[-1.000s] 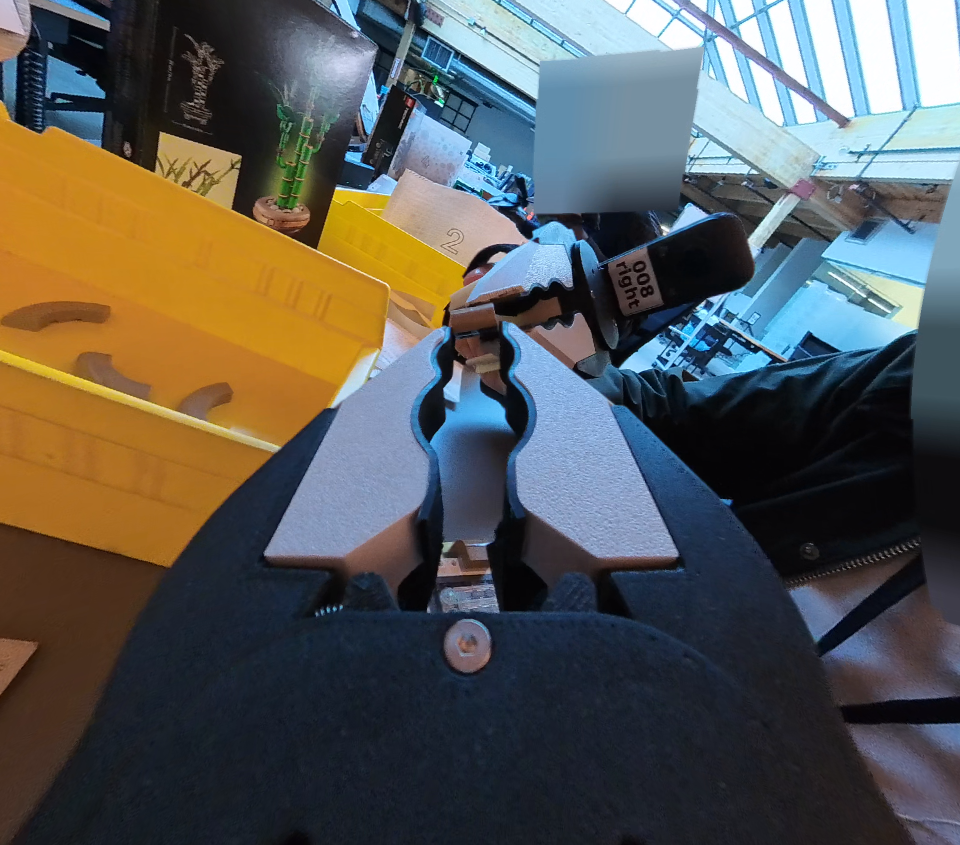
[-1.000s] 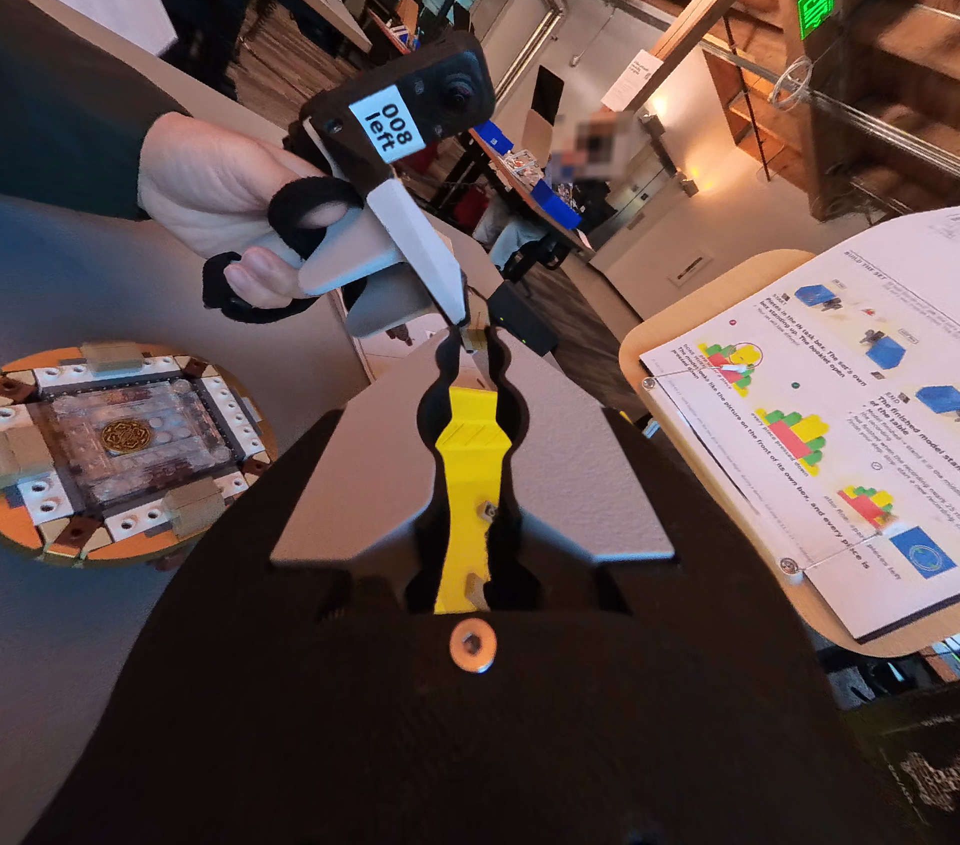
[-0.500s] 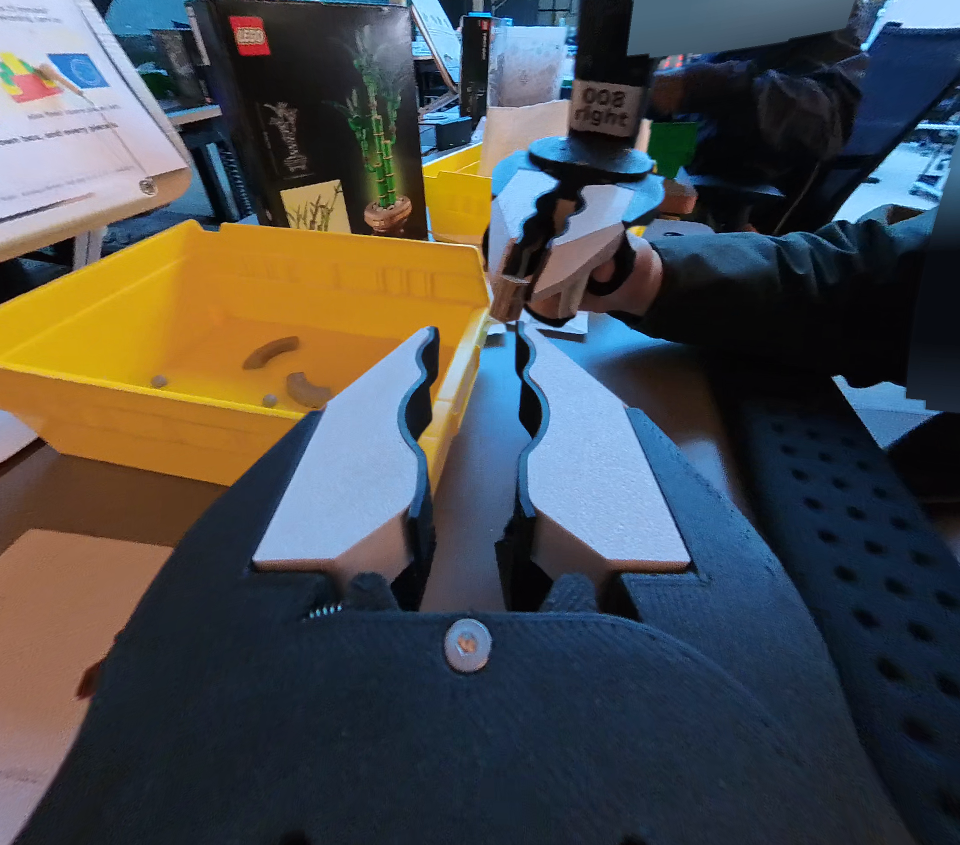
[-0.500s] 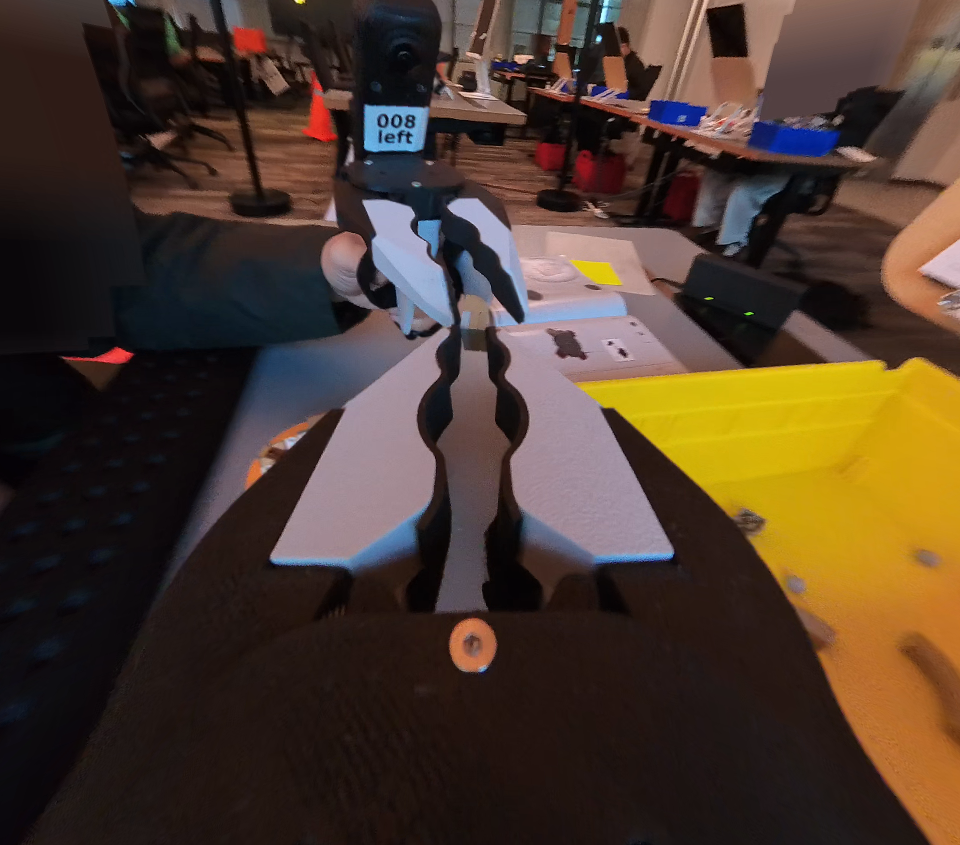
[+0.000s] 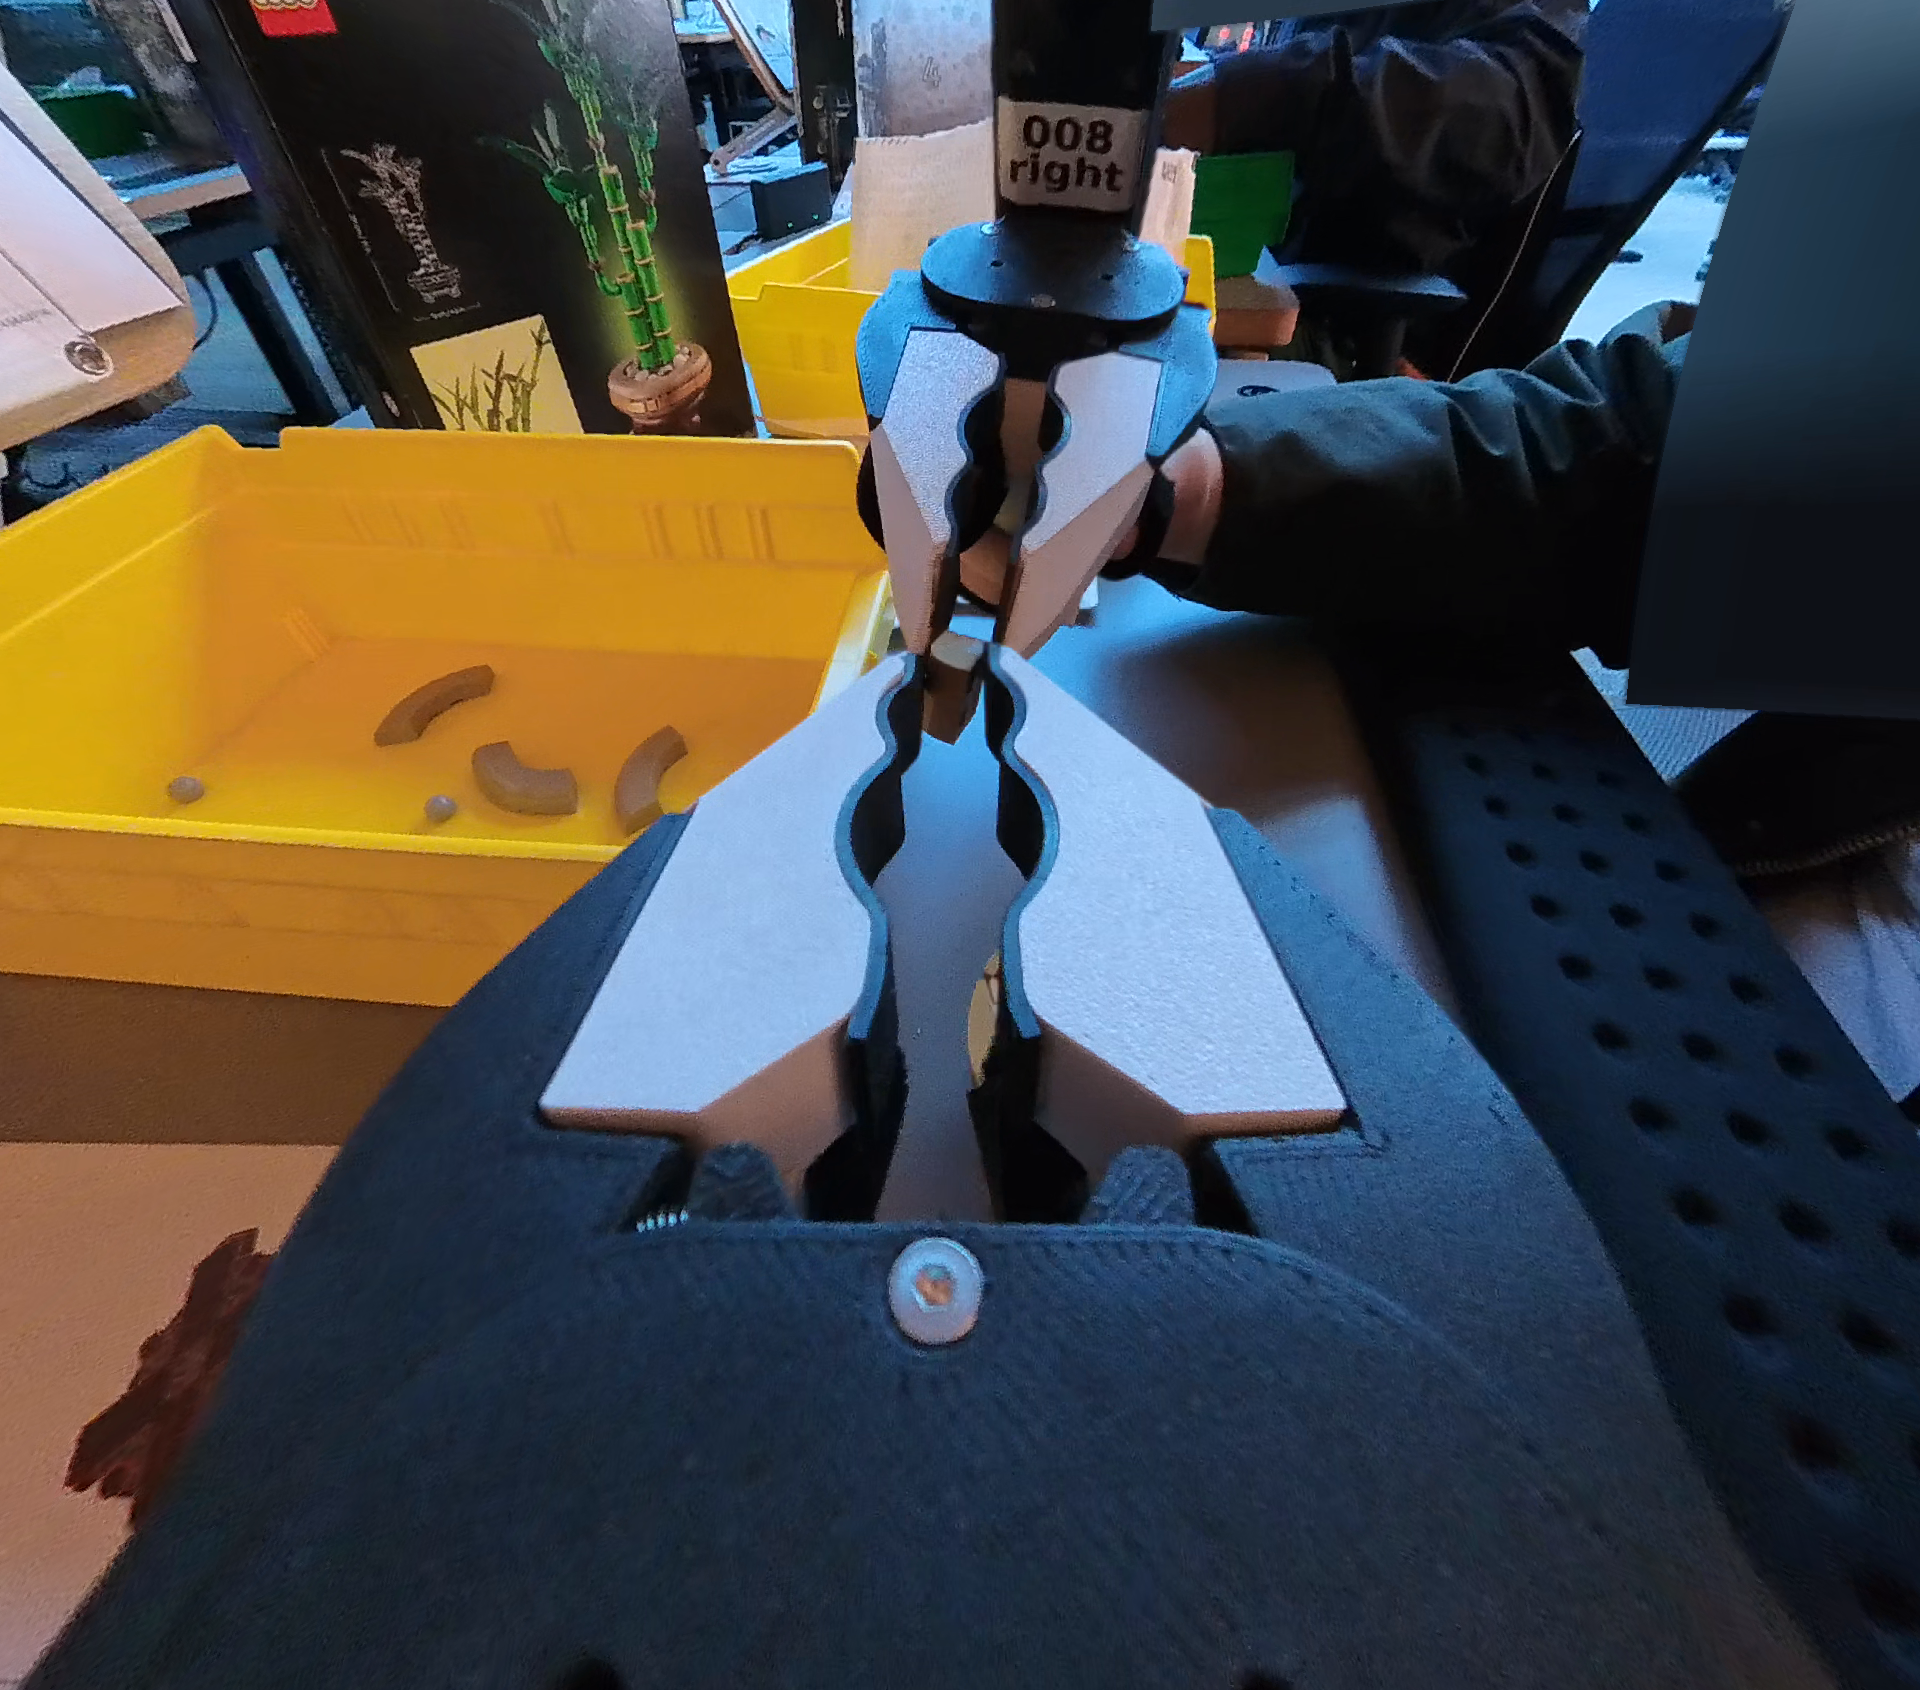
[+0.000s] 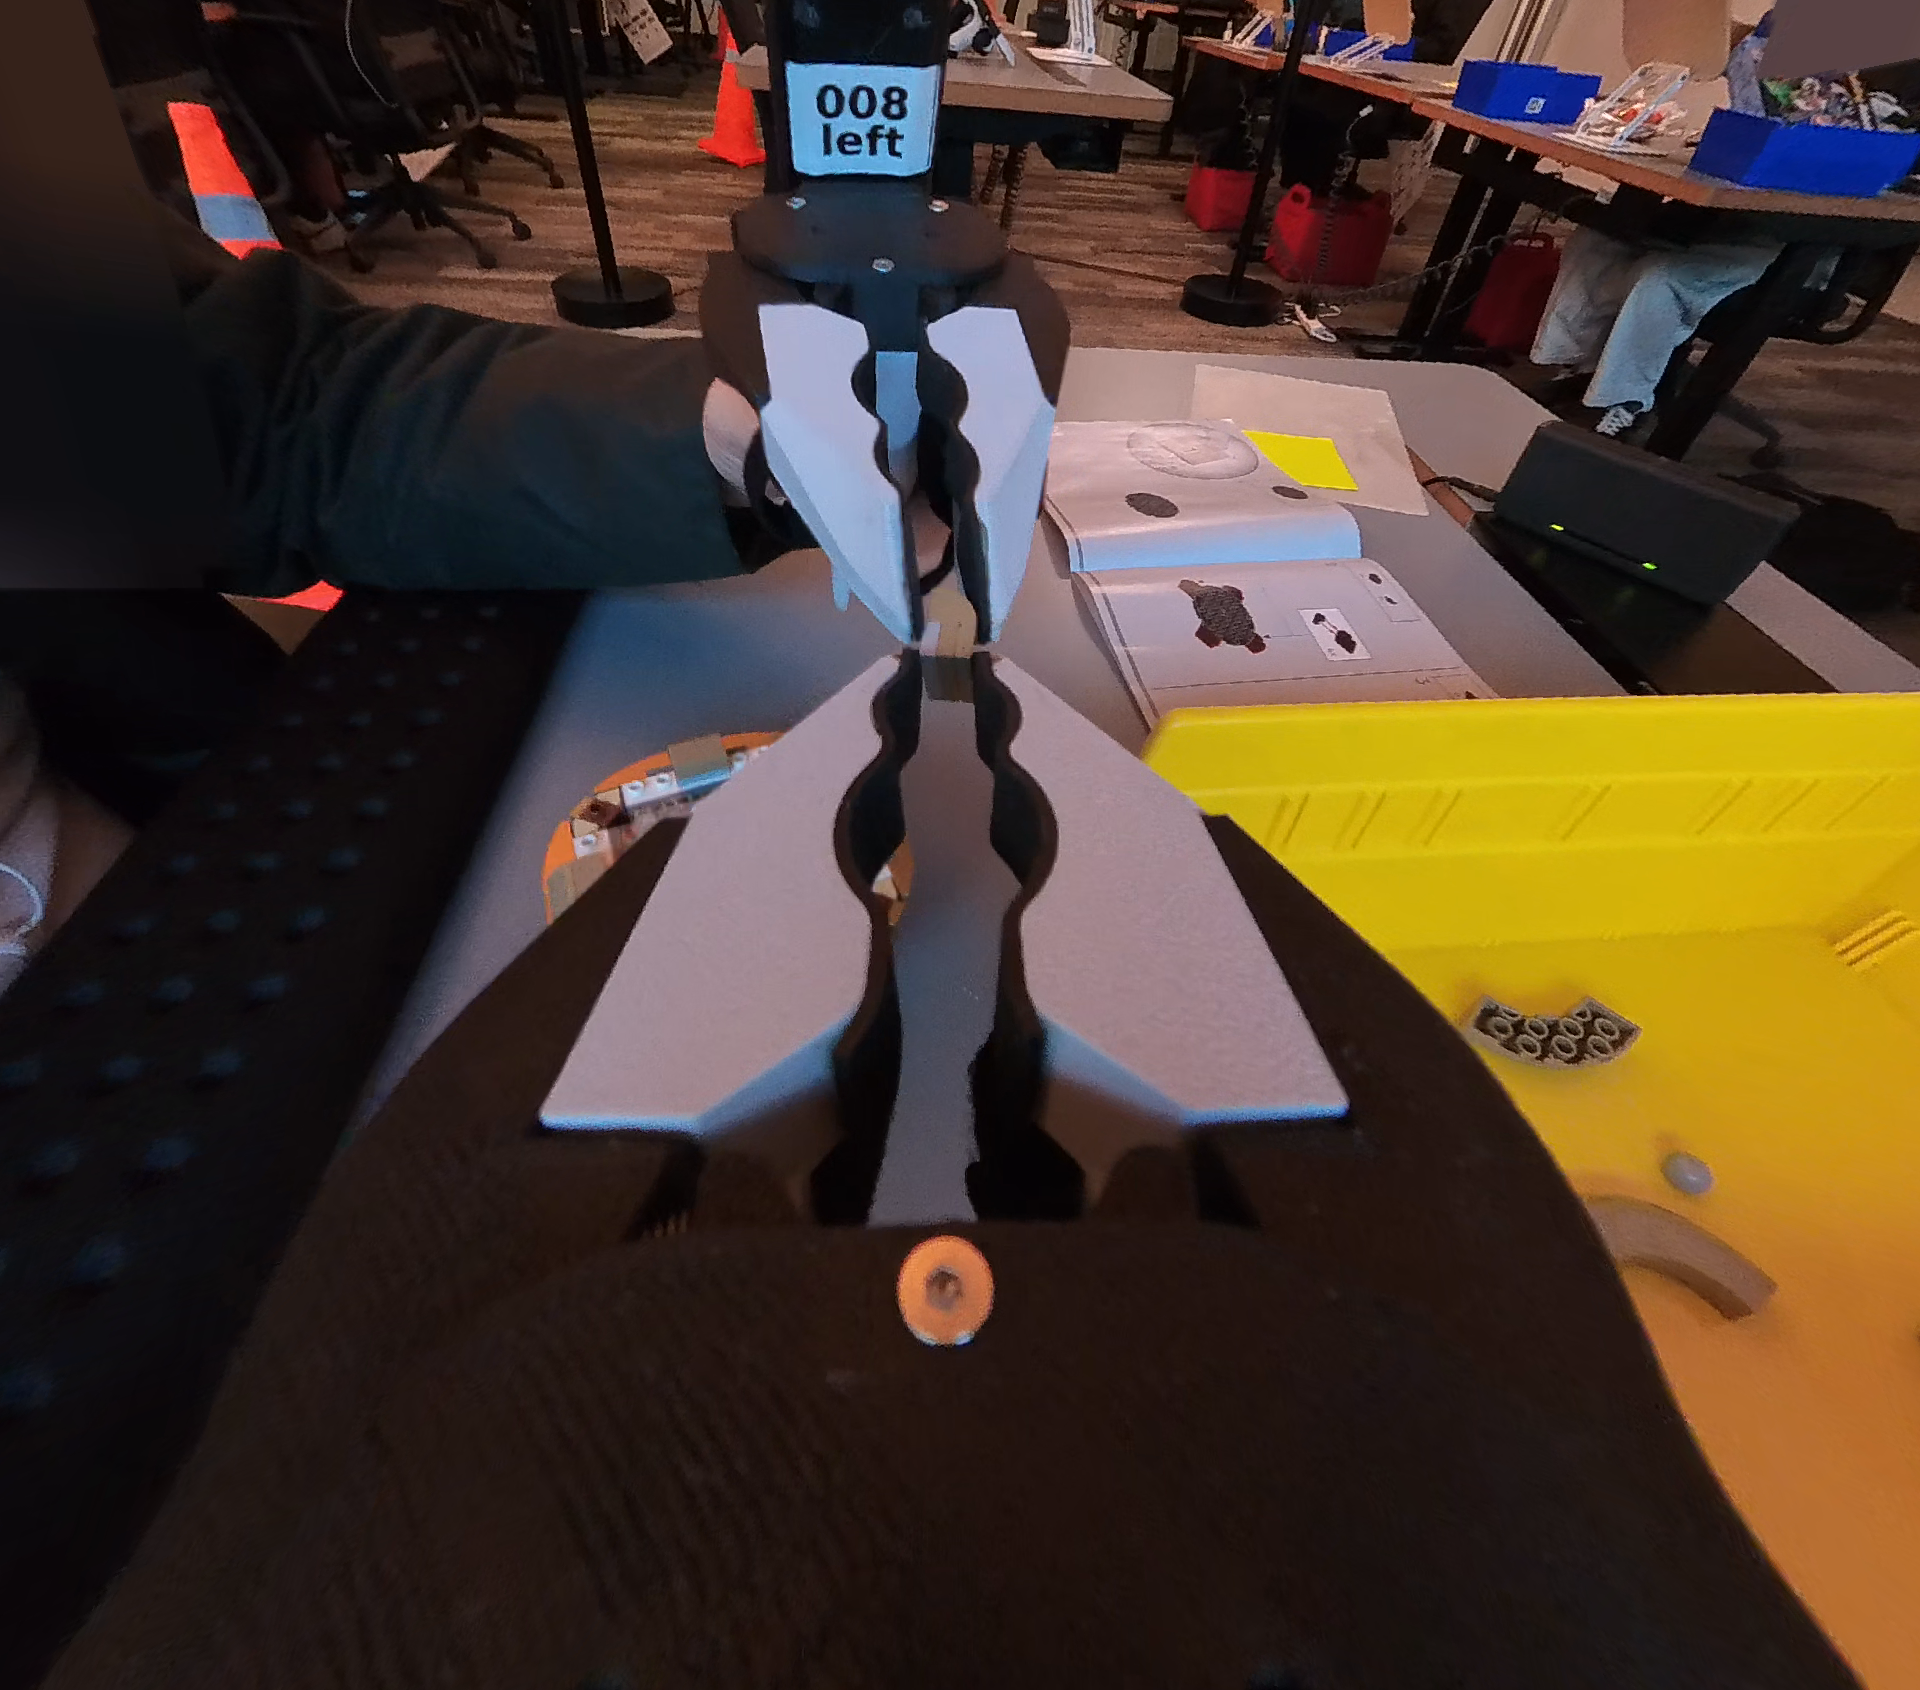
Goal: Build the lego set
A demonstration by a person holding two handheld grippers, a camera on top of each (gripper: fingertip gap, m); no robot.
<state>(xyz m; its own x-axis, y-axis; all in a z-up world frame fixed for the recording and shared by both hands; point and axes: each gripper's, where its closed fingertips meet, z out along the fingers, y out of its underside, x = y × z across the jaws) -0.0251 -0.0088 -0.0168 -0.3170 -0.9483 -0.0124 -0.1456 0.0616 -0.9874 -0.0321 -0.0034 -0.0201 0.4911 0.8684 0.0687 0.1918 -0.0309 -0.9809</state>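
I hold both grippers tip to tip over the grey table point(image 6: 665, 664), each pointing at the other. My left gripper point(image 5: 948, 666) reaches forward level, its fingers drawn close around a small brown brick point(image 5: 951, 690) caught at the very tips. My right gripper point(image 5: 961, 632) faces it from the far side, tilted down with its camera end raised, and its fingertips close on the top of the same brick, so the piece is pinched from both ends. In the right wrist view the right gripper point(image 6: 948, 672) and the left gripper point(image 6: 948, 634) meet the same way, with the tan and brown brick point(image 6: 948, 653) between them. A hand point(image 5: 1179, 497) in a dark sleeve grips the right gripper's handle beside the brick. Left of the brick stands the yellow bin point(image 5: 416, 497), holding three curved brown pieces point(image 5: 525, 776) and two small round ones. Below the brick, on the table, sits the round orange base point(image 6: 644, 793) of the build, partly hidden. Beyond the brick lies an open instruction booklet point(image 6: 1226, 560).
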